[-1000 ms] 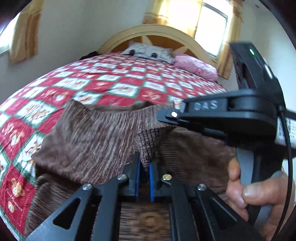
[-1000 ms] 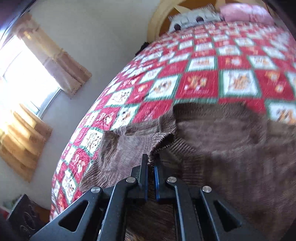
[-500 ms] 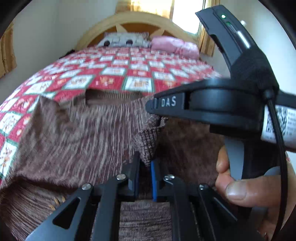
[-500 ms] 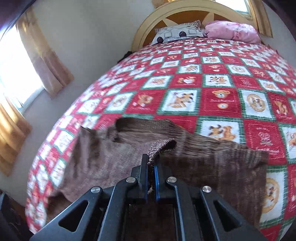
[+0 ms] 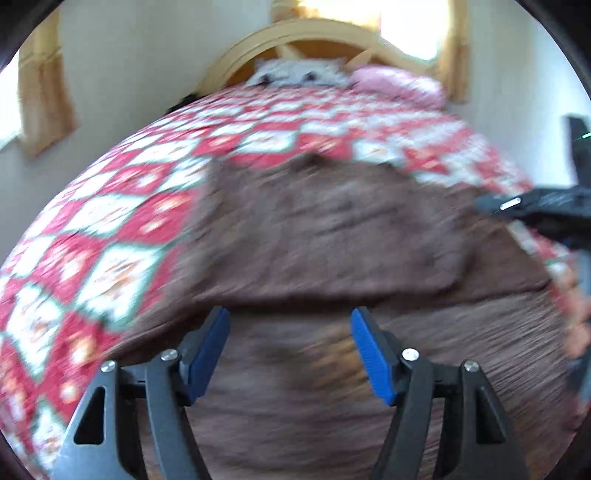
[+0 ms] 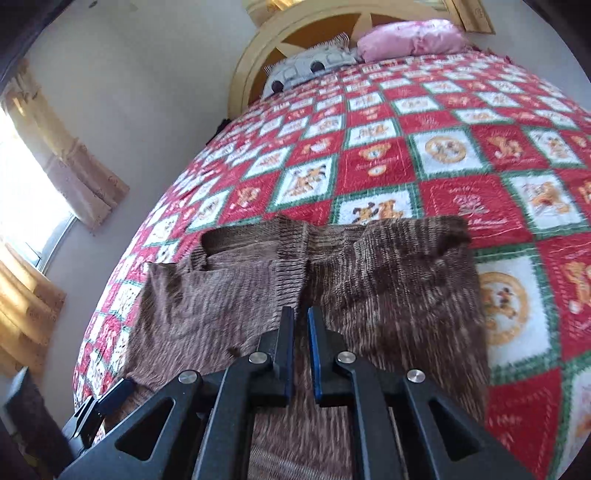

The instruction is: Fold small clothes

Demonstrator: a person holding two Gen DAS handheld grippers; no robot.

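A brown knit garment (image 6: 388, 295) lies spread on the quilted bed, with one side folded in over its middle. My left gripper (image 5: 290, 332) hovers over its near part in a blurred view. Its jaws are wide and still opening, and the blue pads (image 5: 207, 350) touch no fabric. My right gripper (image 6: 301, 314) is almost shut and its jaws are just starting to part. The garment's ribbed band (image 6: 291, 273) runs down into the narrow gap at its tips. In the left wrist view the right gripper (image 5: 498, 205) pokes in from the right edge.
The red, white and green patchwork quilt (image 6: 461, 155) covers the whole bed. A grey pillow (image 6: 314, 66) and a pink pillow (image 6: 410, 38) lie against the wooden headboard (image 5: 295, 33). Curtained windows (image 6: 29, 192) stand on the left wall.
The left gripper has let go of the fabric fold it pinched, opened wide and drawn back. The right gripper has carried the ribbed edge across, and the flap now lies flat.
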